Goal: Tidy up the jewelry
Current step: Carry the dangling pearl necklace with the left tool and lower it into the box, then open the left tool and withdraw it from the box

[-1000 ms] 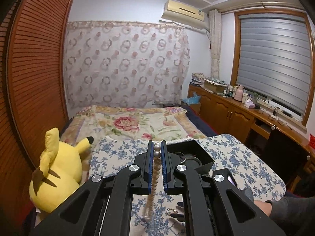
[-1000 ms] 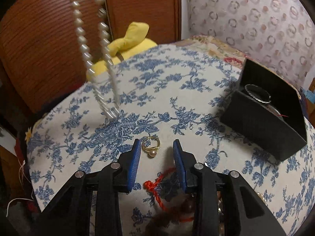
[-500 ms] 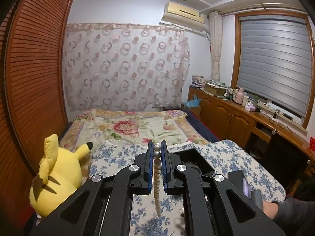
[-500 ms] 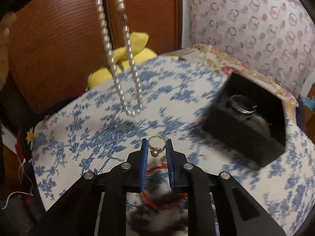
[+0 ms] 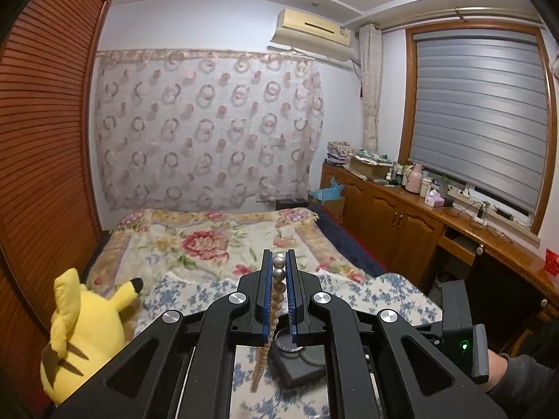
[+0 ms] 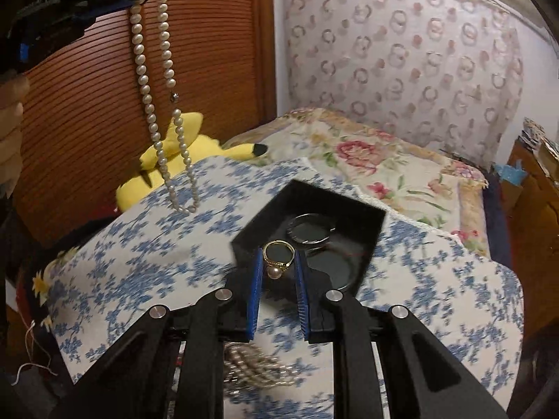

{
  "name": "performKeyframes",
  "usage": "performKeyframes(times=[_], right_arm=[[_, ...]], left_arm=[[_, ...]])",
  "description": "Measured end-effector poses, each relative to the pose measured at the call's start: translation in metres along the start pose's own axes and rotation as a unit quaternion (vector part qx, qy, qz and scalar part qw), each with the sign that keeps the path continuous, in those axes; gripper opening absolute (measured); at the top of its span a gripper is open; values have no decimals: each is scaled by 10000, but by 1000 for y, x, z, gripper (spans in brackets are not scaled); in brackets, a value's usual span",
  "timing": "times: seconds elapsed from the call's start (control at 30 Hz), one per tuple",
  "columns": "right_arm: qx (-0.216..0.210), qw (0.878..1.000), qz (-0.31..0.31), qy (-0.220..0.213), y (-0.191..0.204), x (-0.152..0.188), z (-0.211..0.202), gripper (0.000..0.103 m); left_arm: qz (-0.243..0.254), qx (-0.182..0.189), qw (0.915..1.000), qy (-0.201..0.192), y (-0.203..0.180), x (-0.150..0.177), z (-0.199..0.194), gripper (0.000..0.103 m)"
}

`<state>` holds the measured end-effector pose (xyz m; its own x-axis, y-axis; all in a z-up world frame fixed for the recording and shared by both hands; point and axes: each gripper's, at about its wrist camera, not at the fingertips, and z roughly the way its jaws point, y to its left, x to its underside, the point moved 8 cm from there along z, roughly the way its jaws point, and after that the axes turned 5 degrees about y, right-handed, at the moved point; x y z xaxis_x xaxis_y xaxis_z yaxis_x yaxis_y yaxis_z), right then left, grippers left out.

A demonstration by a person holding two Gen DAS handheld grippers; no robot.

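Above floral tablecloth [image 6: 146, 265]: left jaws clamping dangling pearl necklace [image 6: 153, 104], right jaws pinching gold ring [image 6: 277, 256].

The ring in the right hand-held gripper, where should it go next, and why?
Probably a little forward and down, into the black box. The right hand-held gripper is shut on the gold ring, which hangs over the box's near corner. A bangle already lies inside, so the box looks like the place for jewelry.
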<state>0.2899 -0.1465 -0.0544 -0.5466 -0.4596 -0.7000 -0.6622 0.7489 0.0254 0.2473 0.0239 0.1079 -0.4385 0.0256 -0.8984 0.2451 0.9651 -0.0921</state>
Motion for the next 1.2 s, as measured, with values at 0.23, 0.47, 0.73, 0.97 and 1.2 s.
performKeyframes(times=[0.23,0.47,0.73,0.97,1.2], right_arm=[[140,9998,124,38,-27,-9,12,20],[186,9994,259,140,-39,-7,31,20],[146,9990,320,274,-39,0,52,20],[144,9985,431,297,-41,3,63,22],[78,9984,544,161,-47,2,55,34]], left_arm=[[-50,219,9997,72,-17,-19,26,6],[31,363,9985,416,-36,2,65,6],[-1,372,9942,1011,-37,57,106,7],[14,252,9921,1233,-26,88,115,8],[32,101,9927,1203,-14,101,104,25]])
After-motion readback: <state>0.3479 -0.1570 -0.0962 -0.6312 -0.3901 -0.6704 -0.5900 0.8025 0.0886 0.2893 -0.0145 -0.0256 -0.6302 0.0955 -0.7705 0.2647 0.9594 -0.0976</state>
